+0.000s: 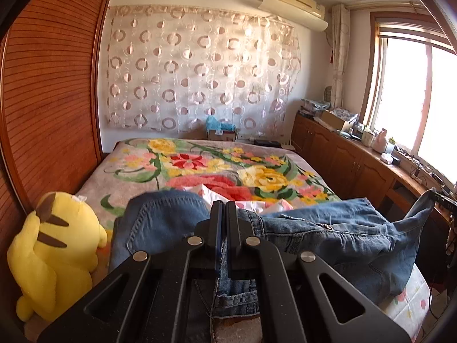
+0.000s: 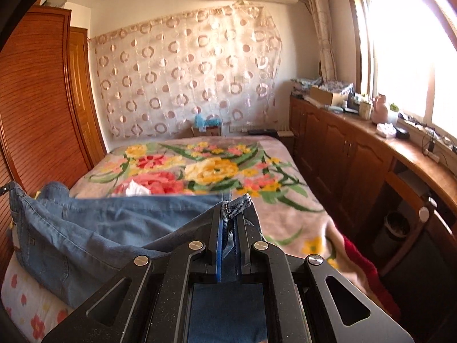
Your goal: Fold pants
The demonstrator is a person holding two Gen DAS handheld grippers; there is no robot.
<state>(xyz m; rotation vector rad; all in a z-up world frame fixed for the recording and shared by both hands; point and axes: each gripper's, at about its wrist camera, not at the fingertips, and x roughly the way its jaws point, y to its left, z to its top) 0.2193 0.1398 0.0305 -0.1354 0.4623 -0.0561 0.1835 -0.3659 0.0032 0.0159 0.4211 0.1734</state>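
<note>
While both grippers' fingers clamp denim, the pants (image 1: 337,237) hang stretched between left gripper (image 1: 224,223) and right gripper (image 2: 231,228) above the bed (image 2: 285,200).

My two cameras sit low and close behind my tools, both looking along the flowery bed (image 1: 200,165) toward the spotty curtain (image 2: 185,77) and bright window (image 2: 405,57).
</note>
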